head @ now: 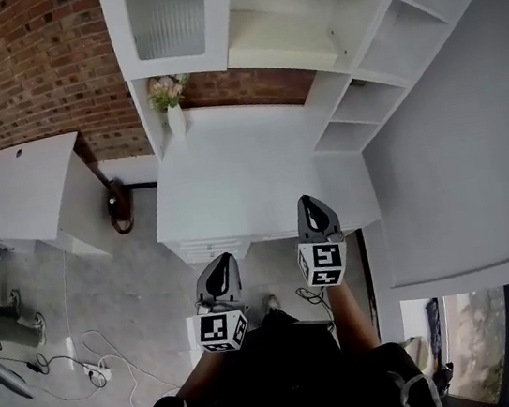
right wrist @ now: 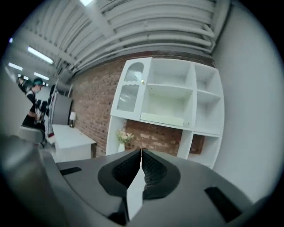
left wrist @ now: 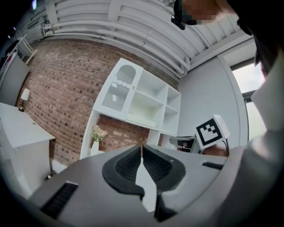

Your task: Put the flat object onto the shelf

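Note:
A flat cream board (head: 277, 38) lies on the middle shelf of the white shelf unit (head: 376, 66); it also shows in the right gripper view as a pale slab (right wrist: 162, 119) and in the left gripper view (left wrist: 141, 119). Both grippers hang in the air in front of the white desk top (head: 241, 176), well short of the shelves. My left gripper (head: 219, 271) is shut, its tips meeting with nothing between them (left wrist: 141, 148). My right gripper (head: 314, 213) stands a little further forward, over the desk's front edge, also shut and empty (right wrist: 141, 151).
A white vase with flowers (head: 170, 101) stands at the desk's back left. A glass-door cabinet (head: 168, 16) tops the unit. A separate white table (head: 15, 186) is at left, cables (head: 79, 361) lie on the floor, a grey wall (head: 472, 137) at right. A person (right wrist: 33, 99) stands far off.

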Demonstrator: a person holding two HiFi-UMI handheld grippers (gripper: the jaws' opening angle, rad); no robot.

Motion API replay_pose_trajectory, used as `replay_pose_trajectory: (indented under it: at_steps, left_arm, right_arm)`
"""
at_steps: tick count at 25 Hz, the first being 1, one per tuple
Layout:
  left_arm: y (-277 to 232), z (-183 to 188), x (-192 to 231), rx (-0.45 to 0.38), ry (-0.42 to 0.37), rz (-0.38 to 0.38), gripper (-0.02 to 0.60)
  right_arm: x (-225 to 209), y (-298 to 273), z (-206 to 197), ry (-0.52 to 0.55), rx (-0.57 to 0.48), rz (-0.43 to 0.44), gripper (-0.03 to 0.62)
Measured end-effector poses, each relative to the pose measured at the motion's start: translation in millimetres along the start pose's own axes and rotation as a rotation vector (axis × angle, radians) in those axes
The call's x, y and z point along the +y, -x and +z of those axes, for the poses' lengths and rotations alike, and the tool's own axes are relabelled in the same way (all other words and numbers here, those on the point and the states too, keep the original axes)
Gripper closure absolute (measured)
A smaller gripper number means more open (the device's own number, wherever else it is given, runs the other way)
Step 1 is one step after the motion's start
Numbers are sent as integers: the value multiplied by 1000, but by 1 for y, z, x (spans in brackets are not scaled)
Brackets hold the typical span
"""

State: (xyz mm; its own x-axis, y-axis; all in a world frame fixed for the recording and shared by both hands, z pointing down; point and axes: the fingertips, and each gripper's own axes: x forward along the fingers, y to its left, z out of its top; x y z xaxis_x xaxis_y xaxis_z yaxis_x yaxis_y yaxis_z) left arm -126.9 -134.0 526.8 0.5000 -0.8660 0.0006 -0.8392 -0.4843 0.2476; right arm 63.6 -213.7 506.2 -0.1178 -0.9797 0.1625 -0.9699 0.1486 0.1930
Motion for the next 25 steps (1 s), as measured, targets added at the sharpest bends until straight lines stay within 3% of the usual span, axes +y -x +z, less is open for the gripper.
replay_pose_trajectory:
  at_steps: [5,11,19,25]
  left_arm:
    - [10,17,-18,-28,-72,11,560]
    - [19,17,-55,-63,-40,69,560]
    - [12,-6,-117,-19,-67,33,560]
    - [6,-11,-144,-22,-75,23,560]
  right_arm:
    - [10,57,-19,-154,-18,87,562]
    - [-1,117,-43,-193,-7,100,563]
    - [-18,164,-53,-289,-50,194,568]
    - [-27,174,-69,-276,-19,216,568]
